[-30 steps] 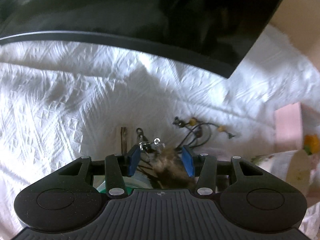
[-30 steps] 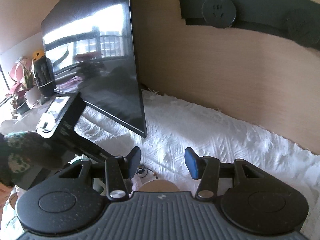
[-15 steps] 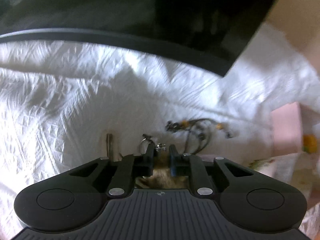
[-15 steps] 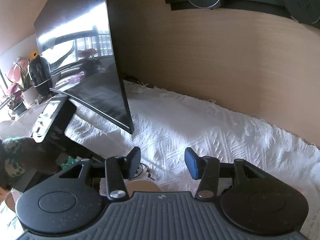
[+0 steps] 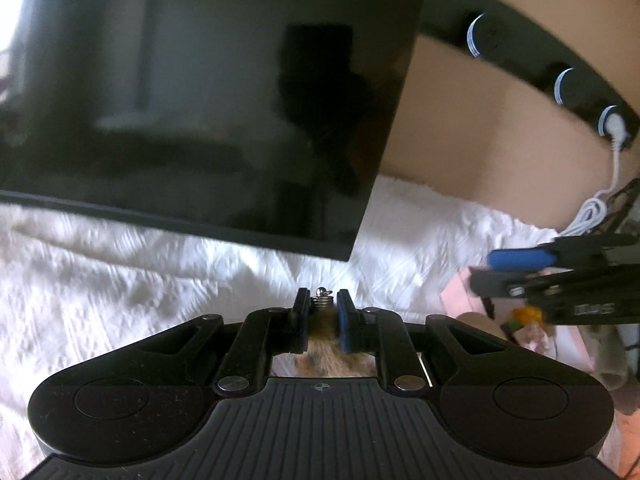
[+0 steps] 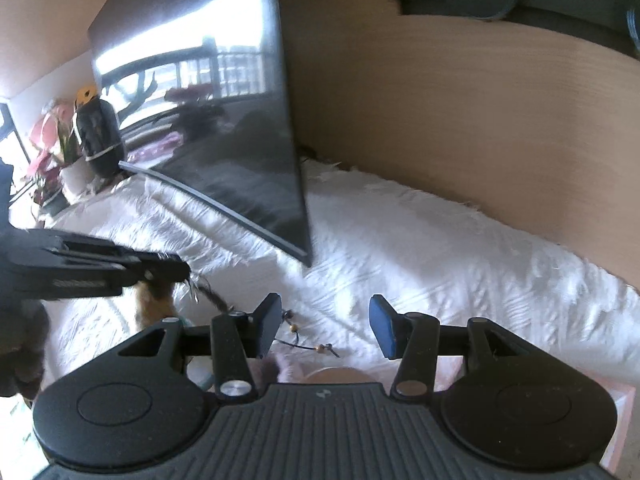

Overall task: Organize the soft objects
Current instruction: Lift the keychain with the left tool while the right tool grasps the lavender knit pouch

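- At 12 o'clock in the left wrist view, the left gripper is clamped on a brown furry keychain toy, lifted above the white quilted cover.
- At 9 o'clock in the right wrist view that toy dangles; the right gripper has its jaws apart over a beaded cord.

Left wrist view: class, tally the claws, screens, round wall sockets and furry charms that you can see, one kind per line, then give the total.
Claws: 2, left claw and right claw
Screen: 1
Round wall sockets: 3
Furry charm: 1
Total: 7
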Demonstrator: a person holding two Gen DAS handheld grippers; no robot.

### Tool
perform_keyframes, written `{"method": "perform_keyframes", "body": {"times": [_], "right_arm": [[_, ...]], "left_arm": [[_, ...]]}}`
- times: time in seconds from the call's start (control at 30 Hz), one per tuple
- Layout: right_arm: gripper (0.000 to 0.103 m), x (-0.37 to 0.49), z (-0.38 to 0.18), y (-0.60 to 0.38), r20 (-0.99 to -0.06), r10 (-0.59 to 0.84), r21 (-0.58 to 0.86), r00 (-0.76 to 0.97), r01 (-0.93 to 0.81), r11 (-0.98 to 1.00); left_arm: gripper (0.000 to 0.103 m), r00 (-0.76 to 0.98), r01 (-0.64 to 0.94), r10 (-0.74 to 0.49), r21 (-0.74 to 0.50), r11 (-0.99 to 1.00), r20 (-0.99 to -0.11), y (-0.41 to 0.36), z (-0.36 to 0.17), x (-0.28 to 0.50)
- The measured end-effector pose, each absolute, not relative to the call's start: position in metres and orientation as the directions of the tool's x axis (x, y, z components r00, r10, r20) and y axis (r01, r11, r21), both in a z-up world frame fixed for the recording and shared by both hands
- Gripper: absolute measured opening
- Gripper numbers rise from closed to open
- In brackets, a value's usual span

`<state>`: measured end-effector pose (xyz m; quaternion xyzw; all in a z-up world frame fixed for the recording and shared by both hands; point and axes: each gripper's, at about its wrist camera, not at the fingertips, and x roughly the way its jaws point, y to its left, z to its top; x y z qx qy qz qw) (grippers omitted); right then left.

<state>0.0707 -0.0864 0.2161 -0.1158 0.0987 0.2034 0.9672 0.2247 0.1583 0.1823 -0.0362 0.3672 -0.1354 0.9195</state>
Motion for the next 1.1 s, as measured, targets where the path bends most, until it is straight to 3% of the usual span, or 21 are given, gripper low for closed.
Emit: {"method": "perform_keyframes", "body": {"times": [0.47, 0.8, 0.93, 1.0, 1.1], "right_arm": [[0.049, 0.110, 0.176, 0.008, -0.483, 0.265, -0.309, 0.835, -0.445, 0.840], [0.049, 0.146, 0.144, 0.045, -0.534, 0.031, -0.459, 0.845, -0.320, 0.829], [0.047, 0.150, 0.140, 0.050, -0.528, 0.007, -0.485, 0.849, -0.308, 0.818], [0.027, 0.147, 0.140, 0.049, -0.522, 0.015, -0.490, 0.853, -0.314, 0.813], [0.011, 0.136, 0.147, 0.047, -0.526, 0.066, -0.461, 0.848, -0.350, 0.815]], "left_arm": [[0.017, 0.679, 0.291, -0.406, -0.283, 0.914, -0.612, 0.200, 0.159, 0.184], [0.017, 0.659, 0.310, -0.483, -0.377, 0.873, -0.576, 0.221, 0.135, 0.183], [0.017, 0.661, 0.309, -0.498, -0.402, 0.862, -0.561, 0.225, 0.131, 0.186], [0.017, 0.668, 0.307, -0.502, -0.412, 0.858, -0.549, 0.225, 0.134, 0.188], [0.017, 0.693, 0.311, -0.491, -0.395, 0.864, -0.528, 0.220, 0.143, 0.187]]}}
